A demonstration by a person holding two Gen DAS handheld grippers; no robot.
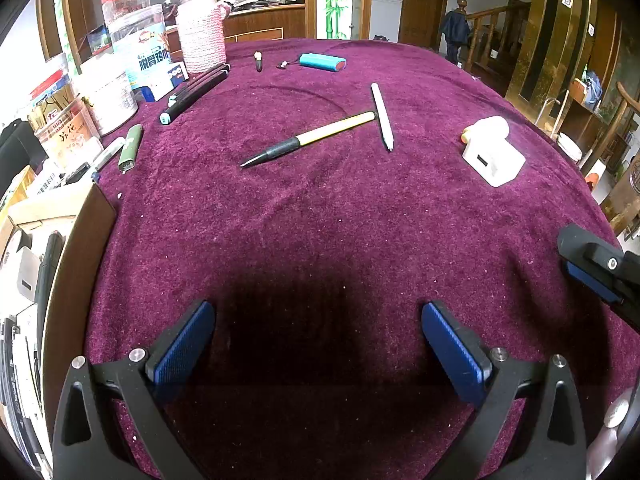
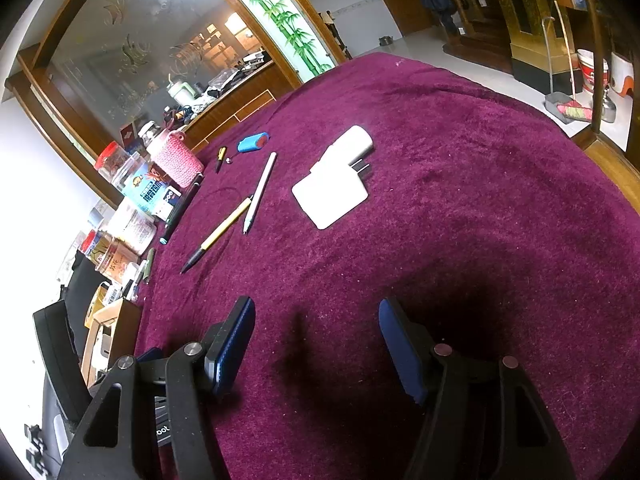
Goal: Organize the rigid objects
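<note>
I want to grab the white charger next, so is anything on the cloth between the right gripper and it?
Nothing visible. Only bare purple cloth lies between the open right gripper and the white charger. The pens lie off to its left.

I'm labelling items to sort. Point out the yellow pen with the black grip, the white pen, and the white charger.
Yellow pen with black grip (image 1: 320,134), left wrist view, yellow barrel.
White pen (image 1: 382,116), left wrist view, mid-barrel.
White charger (image 2: 332,196), right wrist view, flat top face.
</note>
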